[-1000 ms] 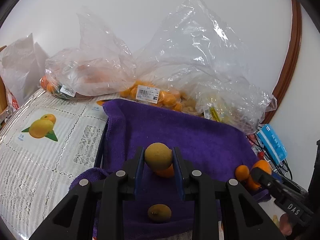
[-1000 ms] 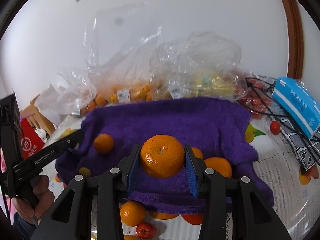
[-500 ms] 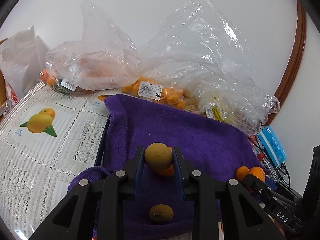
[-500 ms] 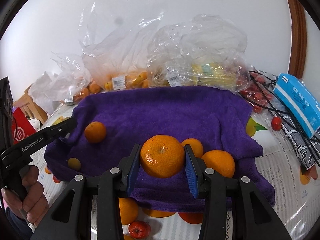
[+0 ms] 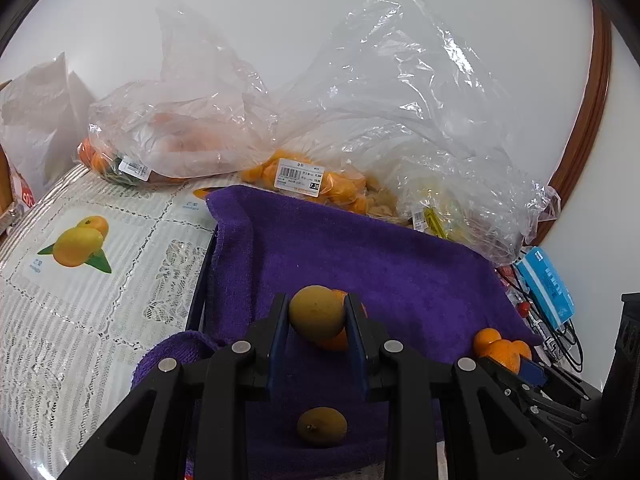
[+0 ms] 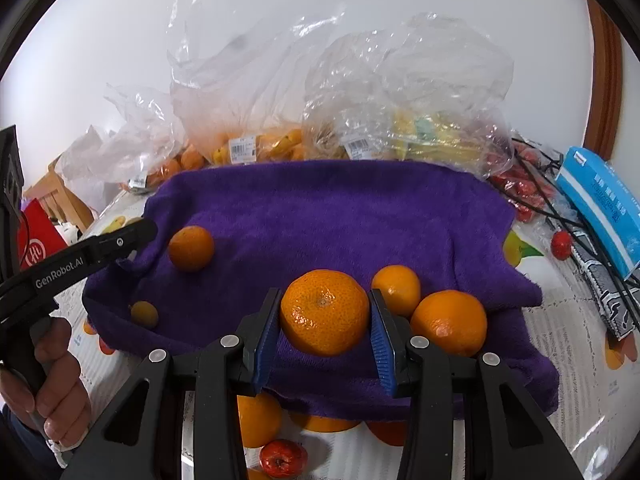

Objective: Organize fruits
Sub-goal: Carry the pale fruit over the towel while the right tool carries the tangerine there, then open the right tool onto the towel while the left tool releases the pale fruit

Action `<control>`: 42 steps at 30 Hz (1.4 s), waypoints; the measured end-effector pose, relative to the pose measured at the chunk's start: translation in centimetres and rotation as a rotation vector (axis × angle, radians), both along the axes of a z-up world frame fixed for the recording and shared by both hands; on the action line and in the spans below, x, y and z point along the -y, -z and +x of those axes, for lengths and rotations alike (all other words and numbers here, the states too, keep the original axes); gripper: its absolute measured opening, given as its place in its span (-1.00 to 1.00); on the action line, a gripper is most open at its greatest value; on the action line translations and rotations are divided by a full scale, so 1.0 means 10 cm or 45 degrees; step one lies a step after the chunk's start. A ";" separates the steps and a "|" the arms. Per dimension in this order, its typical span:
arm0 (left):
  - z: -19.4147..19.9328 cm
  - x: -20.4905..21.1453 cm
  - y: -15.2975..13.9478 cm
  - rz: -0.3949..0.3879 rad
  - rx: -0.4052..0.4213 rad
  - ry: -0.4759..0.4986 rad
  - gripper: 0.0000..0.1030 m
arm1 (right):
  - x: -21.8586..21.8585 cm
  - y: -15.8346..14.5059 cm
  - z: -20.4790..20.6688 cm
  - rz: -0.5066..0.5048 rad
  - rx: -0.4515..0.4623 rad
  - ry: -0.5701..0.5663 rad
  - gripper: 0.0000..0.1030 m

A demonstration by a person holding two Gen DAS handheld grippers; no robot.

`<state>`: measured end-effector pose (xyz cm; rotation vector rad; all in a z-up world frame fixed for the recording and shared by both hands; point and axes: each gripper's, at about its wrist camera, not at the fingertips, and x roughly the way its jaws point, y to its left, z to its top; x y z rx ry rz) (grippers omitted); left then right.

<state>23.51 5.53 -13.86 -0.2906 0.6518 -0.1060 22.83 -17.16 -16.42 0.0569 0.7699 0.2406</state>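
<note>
Plain white wall [image 5: 320, 20]; curved brown wooden trim [image 5: 592, 120], possibly door frame.

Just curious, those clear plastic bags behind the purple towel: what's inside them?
The plastic bags hold small orange fruits behind a price label, more orange fruit at the left, and something yellow at the right. Crumpled film blurs the rest, so kinds and counts stay unclear.

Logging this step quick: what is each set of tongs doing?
Left tongs: shut on a small brownish-yellow fruit.
Right tongs: shut on a mandarin.

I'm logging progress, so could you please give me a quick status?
Left gripper shut on brownish fruit. Right gripper shut on large orange. Purple towel ahead, unobstructed.
</note>
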 end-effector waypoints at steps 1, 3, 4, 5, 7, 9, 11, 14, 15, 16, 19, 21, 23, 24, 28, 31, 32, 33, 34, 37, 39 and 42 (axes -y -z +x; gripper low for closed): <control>0.00 0.00 0.00 0.001 -0.003 0.000 -0.48 | 0.01 0.00 0.00 0.010 -0.004 -0.006 -0.19; 0.02 0.00 0.01 -0.004 -0.013 0.004 -0.48 | 0.01 0.00 0.01 0.028 -0.013 -0.011 -0.18; 0.02 0.00 0.02 -0.010 -0.017 0.008 -0.48 | 0.01 0.01 0.01 0.025 -0.016 -0.010 -0.18; 0.02 0.00 0.02 -0.011 -0.020 0.009 -0.48 | 0.01 0.01 0.02 0.015 -0.019 -0.008 -0.18; 0.02 0.01 0.02 -0.006 -0.019 0.008 -0.48 | -0.01 0.02 0.02 -0.008 -0.027 -0.008 -0.18; 0.03 0.02 0.02 -0.002 -0.022 0.009 -0.48 | -0.03 0.02 0.02 -0.020 -0.032 -0.016 -0.18; 0.03 0.03 0.03 0.003 -0.027 0.008 -0.48 | -0.05 0.04 0.03 -0.035 -0.039 -0.020 -0.18; 0.03 0.03 0.03 0.005 -0.028 0.005 -0.48 | -0.06 0.07 0.05 -0.023 -0.077 -0.033 -0.18; 0.04 0.03 0.03 0.004 -0.031 0.004 -0.48 | -0.05 0.08 0.05 -0.012 -0.085 -0.037 -0.18; 0.04 0.03 0.03 0.004 -0.034 0.004 -0.48 | -0.04 0.08 0.06 -0.002 -0.090 -0.039 -0.18; 0.06 0.02 0.05 -0.012 -0.048 0.002 -0.48 | -0.03 0.09 0.07 -0.007 -0.092 -0.025 -0.18; 0.06 0.01 0.05 -0.031 -0.052 0.008 -0.48 | -0.02 0.08 0.07 -0.002 -0.094 -0.016 -0.18; 0.05 0.00 0.04 -0.033 -0.046 0.005 -0.48 | -0.03 0.06 0.05 -0.019 -0.075 -0.010 -0.16; 0.05 0.01 0.03 -0.029 -0.043 0.004 -0.48 | -0.03 0.03 0.02 -0.033 -0.049 -0.008 -0.14; 0.02 0.00 0.02 -0.025 -0.037 0.000 -0.48 | 0.00 -0.05 -0.03 -0.018 0.022 0.000 0.12; 0.02 0.00 0.00 -0.020 -0.031 -0.009 -0.44 | 0.07 -0.09 -0.04 0.028 0.035 0.013 0.19; 0.02 -0.01 0.00 -0.019 -0.031 -0.012 -0.44 | 0.11 -0.10 -0.03 0.046 0.041 0.021 0.20; 0.02 -0.01 0.00 -0.024 -0.031 -0.011 -0.43 | 0.14 -0.11 -0.03 0.060 0.048 0.036 0.20; 0.01 -0.02 -0.01 -0.032 -0.030 -0.010 -0.43 | 0.17 -0.12 -0.03 0.068 0.051 0.051 0.20; 0.00 -0.03 -0.04 -0.041 -0.014 -0.010 -0.32 | 0.24 -0.18 -0.05 0.090 0.078 0.092 0.20; -0.01 -0.04 -0.04 -0.034 -0.009 -0.011 -0.31 | 0.27 -0.22 -0.08 0.094 0.117 0.103 0.20; 0.00 -0.03 -0.02 -0.024 -0.013 -0.018 -0.31 | 0.28 -0.26 -0.10 0.079 0.152 0.116 0.20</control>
